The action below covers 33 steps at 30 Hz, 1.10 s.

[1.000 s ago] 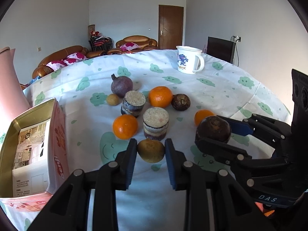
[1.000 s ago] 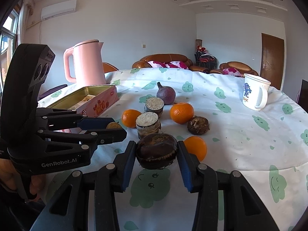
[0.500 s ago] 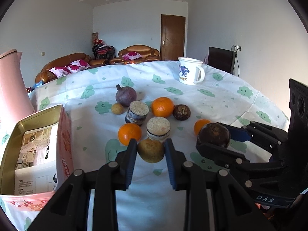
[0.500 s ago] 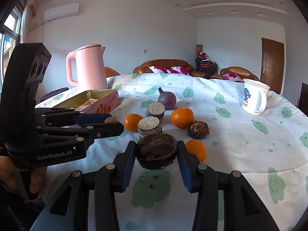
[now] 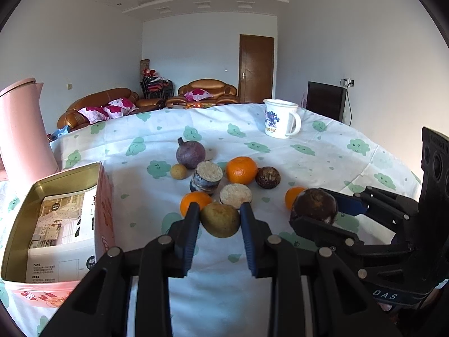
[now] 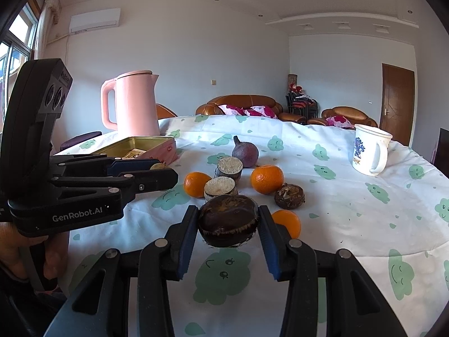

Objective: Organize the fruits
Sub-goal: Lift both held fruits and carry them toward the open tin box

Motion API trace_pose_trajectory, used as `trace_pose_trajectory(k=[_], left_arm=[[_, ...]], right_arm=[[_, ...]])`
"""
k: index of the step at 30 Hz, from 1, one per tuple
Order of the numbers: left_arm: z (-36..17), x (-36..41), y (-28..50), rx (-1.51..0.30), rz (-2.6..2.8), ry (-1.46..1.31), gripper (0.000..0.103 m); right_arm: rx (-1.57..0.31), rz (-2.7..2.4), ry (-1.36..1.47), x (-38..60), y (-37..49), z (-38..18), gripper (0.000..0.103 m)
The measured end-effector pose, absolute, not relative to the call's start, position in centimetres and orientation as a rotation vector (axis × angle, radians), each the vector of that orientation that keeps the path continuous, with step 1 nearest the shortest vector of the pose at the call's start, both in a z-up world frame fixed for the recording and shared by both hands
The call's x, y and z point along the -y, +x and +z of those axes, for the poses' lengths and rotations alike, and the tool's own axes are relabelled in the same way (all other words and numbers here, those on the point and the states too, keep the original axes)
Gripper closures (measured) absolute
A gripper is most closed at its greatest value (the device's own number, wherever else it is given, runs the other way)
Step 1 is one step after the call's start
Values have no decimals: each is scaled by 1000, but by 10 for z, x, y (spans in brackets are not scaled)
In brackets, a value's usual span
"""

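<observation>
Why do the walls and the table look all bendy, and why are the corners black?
Left wrist view: the fisheye lens curves the table edge and blacks out the corners; the left claw with its green fruit looms big. Right wrist view: same bending, and bright window light at the left; the right claw and its brown fruit look huge.

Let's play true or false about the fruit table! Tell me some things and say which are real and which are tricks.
1. The left gripper is holding a greenish-brown fruit. True.
2. The right gripper is empty. False: it holds a dark brown fruit.
3. Three oranges lie on the tablecloth. True.
4. The white mug is tipped over. False: it stands upright.
5. The pink kettle stands behind the open tin box. True.
6. The tin box is full of oranges. False: the left view shows only printed paper inside.
</observation>
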State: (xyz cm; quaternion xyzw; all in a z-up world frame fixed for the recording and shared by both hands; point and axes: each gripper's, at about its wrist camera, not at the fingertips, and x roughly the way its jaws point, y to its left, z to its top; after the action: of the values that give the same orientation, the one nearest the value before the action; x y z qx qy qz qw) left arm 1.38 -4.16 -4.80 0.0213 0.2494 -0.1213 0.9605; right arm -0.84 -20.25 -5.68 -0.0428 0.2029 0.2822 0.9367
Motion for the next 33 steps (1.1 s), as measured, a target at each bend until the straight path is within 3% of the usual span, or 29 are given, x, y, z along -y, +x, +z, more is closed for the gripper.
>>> trace_pose_trajectory(k=[33], left_arm=[[-38, 42, -3, -386, -195, 60, 72]], right_arm=[[-309, 610, -77, 208, -23, -54, 58]])
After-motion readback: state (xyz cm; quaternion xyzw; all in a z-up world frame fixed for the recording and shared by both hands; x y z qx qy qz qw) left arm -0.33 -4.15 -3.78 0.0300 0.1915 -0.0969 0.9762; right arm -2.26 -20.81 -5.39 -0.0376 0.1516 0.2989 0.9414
